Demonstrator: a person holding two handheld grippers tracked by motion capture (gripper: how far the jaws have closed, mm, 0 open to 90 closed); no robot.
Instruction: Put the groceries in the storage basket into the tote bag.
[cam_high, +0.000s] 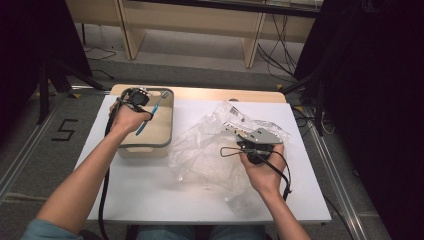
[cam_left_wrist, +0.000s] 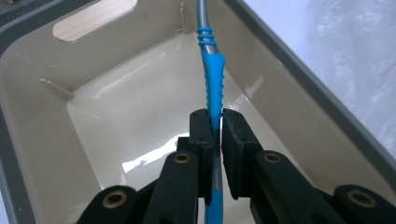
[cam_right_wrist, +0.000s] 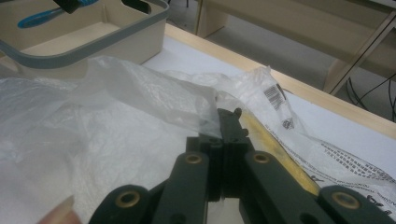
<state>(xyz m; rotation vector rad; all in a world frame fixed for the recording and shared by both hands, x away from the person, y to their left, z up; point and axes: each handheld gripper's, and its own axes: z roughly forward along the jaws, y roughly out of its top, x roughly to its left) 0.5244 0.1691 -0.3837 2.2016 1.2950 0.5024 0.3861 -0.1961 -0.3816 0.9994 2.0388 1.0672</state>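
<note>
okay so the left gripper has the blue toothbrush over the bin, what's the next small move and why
Probably lower it a little, then open the jaws. The left gripper is shut on the blue toothbrush, which hangs above the beige bin; its floor looks bare below.

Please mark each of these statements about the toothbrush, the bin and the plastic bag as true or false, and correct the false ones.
1. The left gripper is shut on the blue toothbrush. True.
2. The toothbrush is held over the plastic bag. False: it is held over the beige bin, as the left gripper view shows.
3. The right gripper pinches an edge of the plastic bag. True.
4. The bin stands on the right side of the bag, seen from the high view. False: it stands on the left side of it.
5. The bin is full of things. False: the left gripper view shows a bare floor under the toothbrush.
</note>
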